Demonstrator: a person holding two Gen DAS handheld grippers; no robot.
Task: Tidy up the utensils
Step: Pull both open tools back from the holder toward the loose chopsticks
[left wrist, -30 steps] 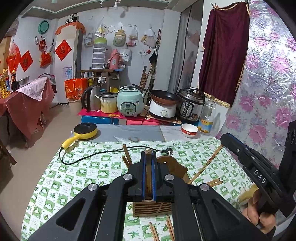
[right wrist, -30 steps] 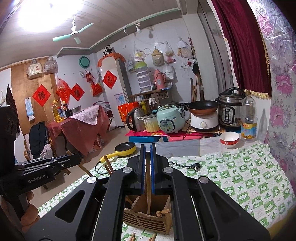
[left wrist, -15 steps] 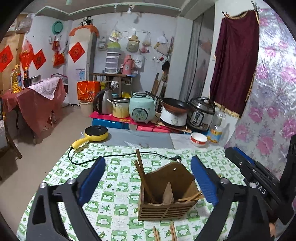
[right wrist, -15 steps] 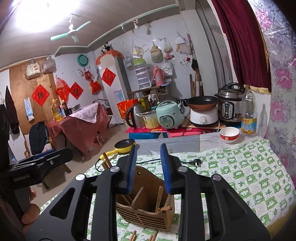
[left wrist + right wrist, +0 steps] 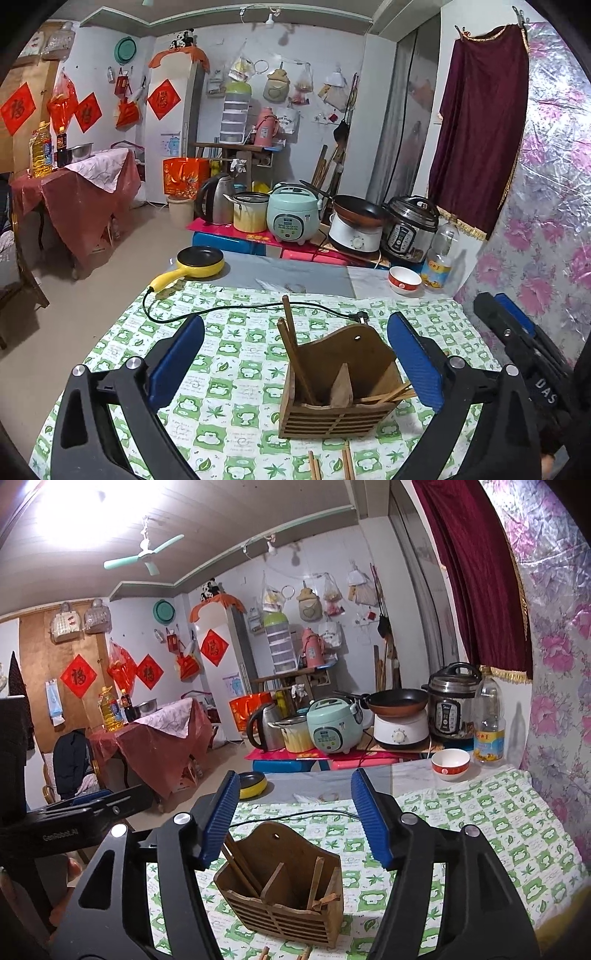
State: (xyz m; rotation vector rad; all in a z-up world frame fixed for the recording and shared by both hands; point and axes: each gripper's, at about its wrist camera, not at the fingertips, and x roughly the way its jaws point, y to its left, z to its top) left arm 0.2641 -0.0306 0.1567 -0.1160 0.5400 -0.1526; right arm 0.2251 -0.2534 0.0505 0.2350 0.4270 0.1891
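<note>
A ceiling light [image 5: 55, 502] glares white overhead; the room is evenly bright, sharp, with fisheye-bent, black-vignetted edges.

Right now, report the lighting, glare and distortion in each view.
Left wrist view: even light, no glare, sharp; fisheye bends the walls and darkens the corners. Right wrist view: ceiling light blown out top left, ceiling fan beside it readable; wooden utensil holder sharp.

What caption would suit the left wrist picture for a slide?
Open left claw over a wooden holder with chopsticks in it, on a green checked tablecloth.
</note>
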